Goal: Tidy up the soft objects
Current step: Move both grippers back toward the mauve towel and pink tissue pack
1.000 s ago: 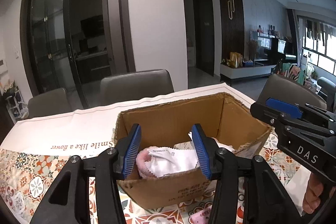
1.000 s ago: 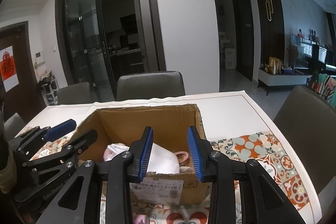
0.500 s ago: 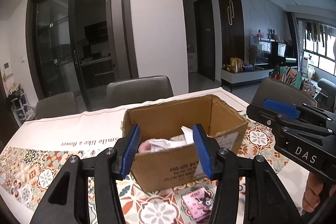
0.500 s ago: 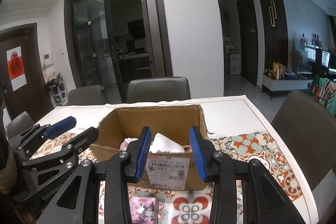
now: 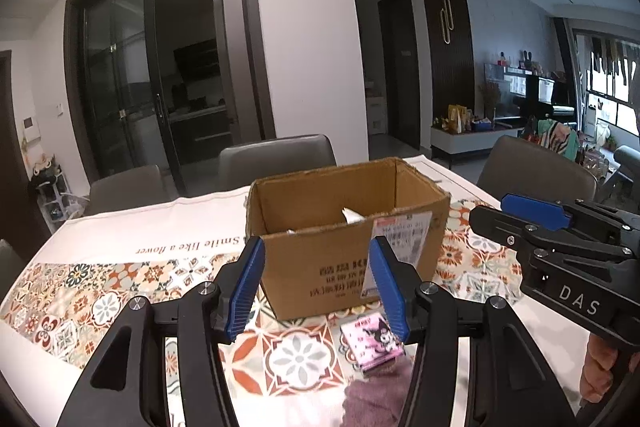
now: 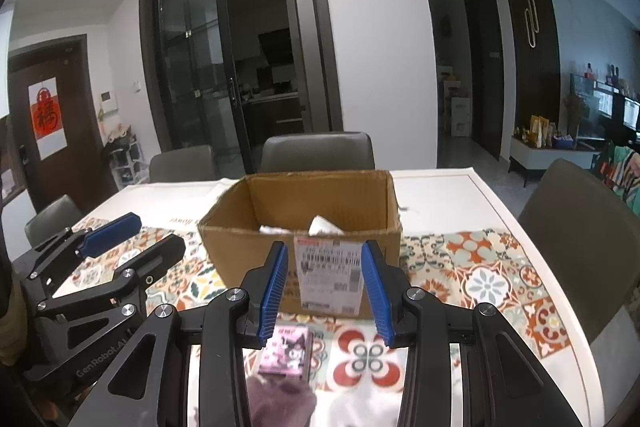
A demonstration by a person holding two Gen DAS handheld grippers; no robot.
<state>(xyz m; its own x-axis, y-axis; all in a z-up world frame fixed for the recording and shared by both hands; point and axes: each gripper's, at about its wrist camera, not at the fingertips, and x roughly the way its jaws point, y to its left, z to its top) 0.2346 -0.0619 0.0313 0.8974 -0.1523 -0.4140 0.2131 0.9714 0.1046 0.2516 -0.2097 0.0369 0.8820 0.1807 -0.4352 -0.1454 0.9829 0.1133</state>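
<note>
Behind the cardboard box (image 5: 348, 227) already holding white cloths (image 6: 320, 225), I am hovering both tongs spread and empty, purple cloth (image 5: 376, 399) remaining.

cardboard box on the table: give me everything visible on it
The cardboard box is plain brown corrugated card, open at the top with no flaps showing and rough, torn-looking rims. It stands upright on the patterned tablecloth, beyond both tools, neither touching it. A white shipping label with barcodes wraps its near corner; dark printed characters, upside down in the left view, run along one side. White soft items poke just above the rim inside. A small pink pack lies on the cloth in front, apart from it.
</note>
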